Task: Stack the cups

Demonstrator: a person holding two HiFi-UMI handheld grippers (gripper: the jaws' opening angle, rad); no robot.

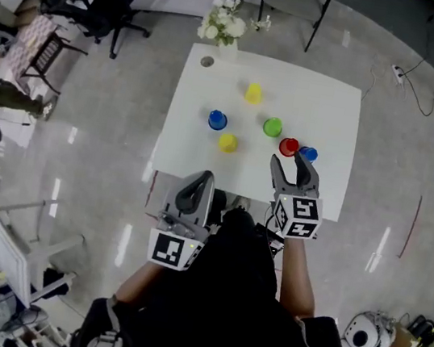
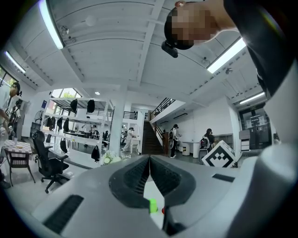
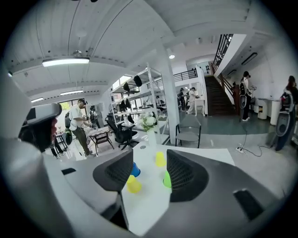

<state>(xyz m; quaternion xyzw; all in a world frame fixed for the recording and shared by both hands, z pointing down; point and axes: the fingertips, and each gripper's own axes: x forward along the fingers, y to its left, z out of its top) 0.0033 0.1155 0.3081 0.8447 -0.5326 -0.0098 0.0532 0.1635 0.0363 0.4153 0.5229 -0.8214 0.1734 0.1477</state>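
the white table (image 1: 334, 105) fills the middle of the head view. the left tool (image 1: 202, 181) hangs at the table's near edge, its jaws pressed together with nothing between them. the right tool (image 1: 290, 165) is over the table's near right part, jaws wide apart and empty, its tips just short of the red cup (image 1: 289, 146) and the near blue cup (image 1: 308, 154), which stand just beside each other. further in stand the green cup (image 1: 272, 127), near yellow cup (image 1: 228, 142), far blue cup (image 1: 217, 120) and far yellow cup (image 1: 253, 93), each on its own.
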